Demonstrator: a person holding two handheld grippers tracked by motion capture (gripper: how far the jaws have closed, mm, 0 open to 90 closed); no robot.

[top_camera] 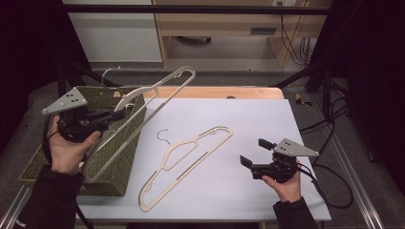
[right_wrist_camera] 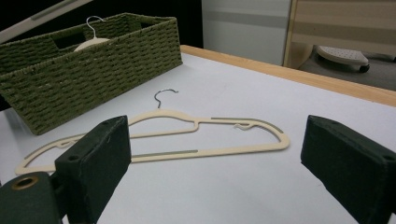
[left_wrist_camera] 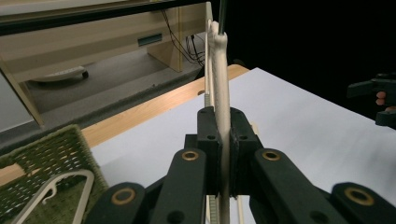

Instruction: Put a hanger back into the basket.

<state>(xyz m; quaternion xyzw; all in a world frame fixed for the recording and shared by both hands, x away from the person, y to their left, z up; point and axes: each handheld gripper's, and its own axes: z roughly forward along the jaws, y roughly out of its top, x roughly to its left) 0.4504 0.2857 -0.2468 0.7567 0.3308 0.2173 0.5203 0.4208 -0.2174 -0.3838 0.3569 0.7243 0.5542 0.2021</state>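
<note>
Left gripper [top_camera: 117, 114] lifts one hanger [top_camera: 157, 90] above the basket [top_camera: 119, 167].
Its jaws pinch the hanger's edge; right gripper [top_camera: 254, 153], jaws spread and empty, faces a second hanger [top_camera: 191, 160] lying flat on the tabletop [top_camera: 267, 124].

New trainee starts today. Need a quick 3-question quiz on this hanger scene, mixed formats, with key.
1. True or false: the left gripper is shut on a hanger.
2. Multiple choice: where does the second hanger lie? A) in the basket B) flat on the white table C) between the right gripper's jaws
3. Fill in: in the right gripper view, a third hanger's hook sticks up out of the ____.

Key: 1 true; 2 B; 3 basket
</note>
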